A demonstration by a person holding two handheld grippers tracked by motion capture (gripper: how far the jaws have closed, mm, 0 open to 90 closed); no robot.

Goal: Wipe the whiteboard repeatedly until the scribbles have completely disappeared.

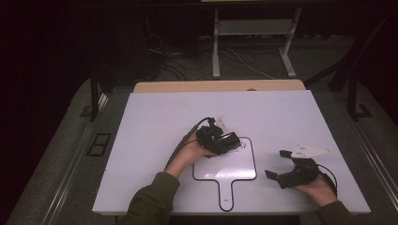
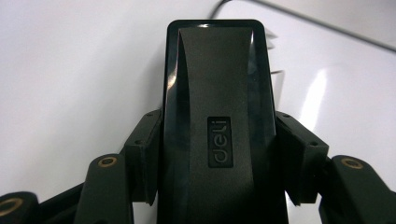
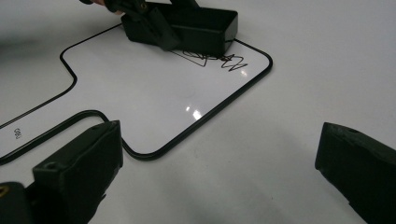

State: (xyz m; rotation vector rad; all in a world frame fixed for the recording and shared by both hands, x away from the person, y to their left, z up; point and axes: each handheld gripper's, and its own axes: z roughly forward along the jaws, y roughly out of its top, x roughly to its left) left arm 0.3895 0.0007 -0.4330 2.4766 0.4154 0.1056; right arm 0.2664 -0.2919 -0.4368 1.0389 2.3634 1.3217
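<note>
A small whiteboard (image 1: 234, 171) with a black rim and a handle lies on the white table, handle toward the person. Black scribbles (image 3: 226, 61) mark its far right corner. My left gripper (image 1: 220, 140) is shut on a black board eraser (image 1: 231, 140) that rests on the board beside the scribbles. In the left gripper view the eraser (image 2: 217, 93) sits upright between the two pads (image 2: 145, 154), its label facing the camera. My right gripper (image 1: 276, 163) rests open on the table to the right of the board, jaws wide apart (image 3: 219, 172) with nothing between them, pointing at the eraser (image 3: 205, 25).
The white tabletop (image 1: 155, 122) extends around the board, with a wooden strip (image 1: 187, 86) along its far edge. Beyond it are a dark floor, loose cables (image 1: 234, 58) and the metal legs of a stand (image 1: 216, 47). A person's sleeve (image 1: 150, 201) reaches in at the bottom.
</note>
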